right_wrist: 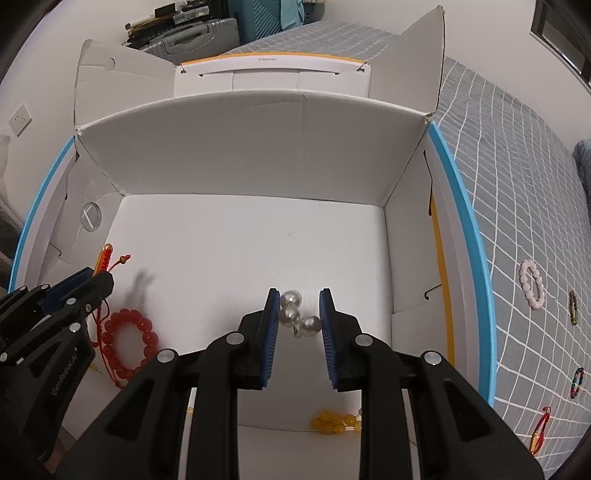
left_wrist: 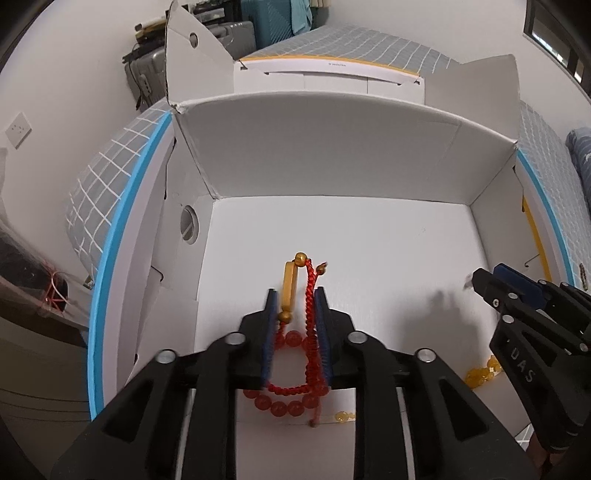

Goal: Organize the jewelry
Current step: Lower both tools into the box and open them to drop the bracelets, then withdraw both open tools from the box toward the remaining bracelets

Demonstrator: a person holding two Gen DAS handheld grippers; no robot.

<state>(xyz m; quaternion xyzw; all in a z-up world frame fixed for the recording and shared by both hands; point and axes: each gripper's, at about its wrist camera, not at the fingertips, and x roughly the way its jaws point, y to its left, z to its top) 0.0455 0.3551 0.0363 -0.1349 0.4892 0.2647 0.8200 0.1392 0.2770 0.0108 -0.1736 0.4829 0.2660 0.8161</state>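
Left tongs (left_wrist: 295, 295) around red cord bracelet (left_wrist: 310, 317), pearls (right_wrist: 295, 314) between right tongs (right_wrist: 299, 299)

A bed (right_wrist: 517, 192) with a grey checked cover fills the room; white walls (left_wrist: 74, 55) (one carrying a socket (left_wrist: 16, 129)), grey suitcases (right_wrist: 192, 35) stacked behind, a dark window (right_wrist: 565, 40) at right.

Left gripper (left_wrist: 294, 295) fingers around red cord bracelet (left_wrist: 309, 325), white box (left_wrist: 332, 147)
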